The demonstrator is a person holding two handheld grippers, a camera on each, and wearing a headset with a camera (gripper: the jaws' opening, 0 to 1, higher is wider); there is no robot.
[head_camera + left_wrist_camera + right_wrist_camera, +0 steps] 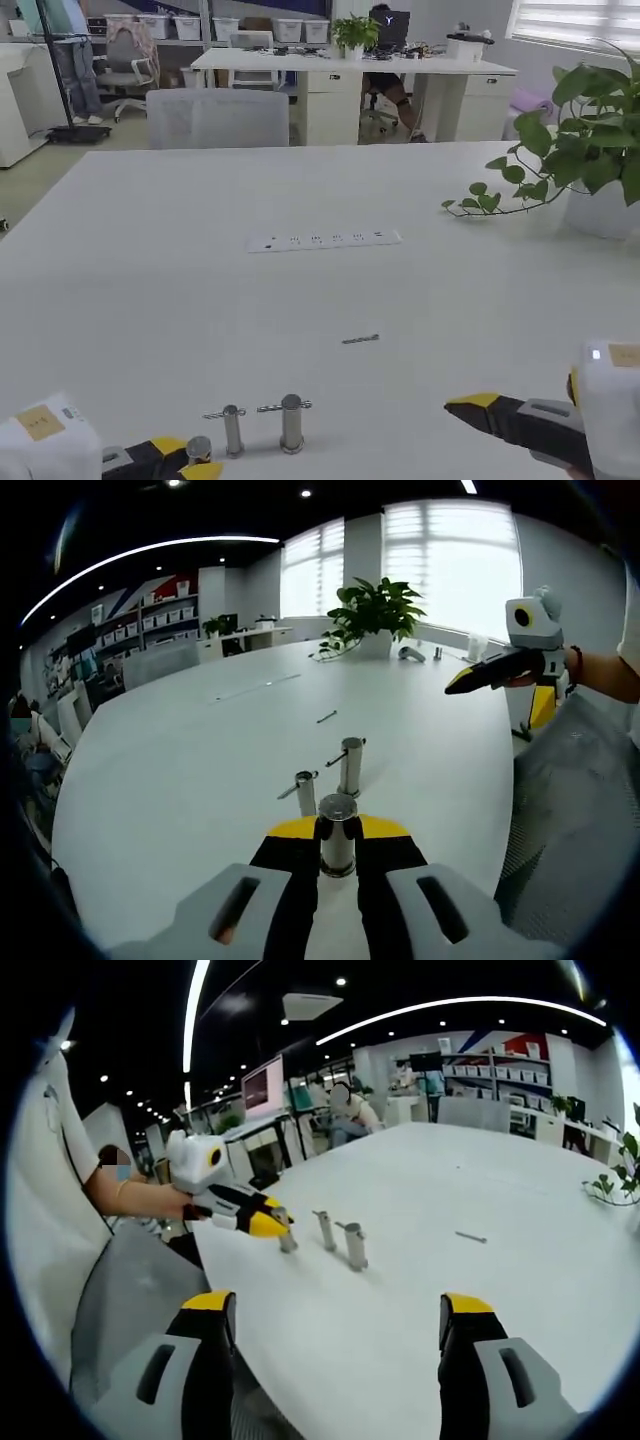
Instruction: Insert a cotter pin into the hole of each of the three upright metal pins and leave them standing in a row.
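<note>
White workbench (150, 300): left gripper (338, 832) clamped on an upright pin (338, 818), right gripper (337, 1303) gaping, cotter pin (360, 340) lying well beyond it, thin enough that it may skid when nipped.

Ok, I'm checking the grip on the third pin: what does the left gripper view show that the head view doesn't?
Left gripper view: the grip itself, a bare grey metal pin upright, clamped in the left tool; a forearm behind the right tool. Head view: the sockets of the white power strip, a pale streak in the other. Both: two upright grey metal pins carrying cotter pins, and a loose thin metal cotter pin on the white table.
</note>
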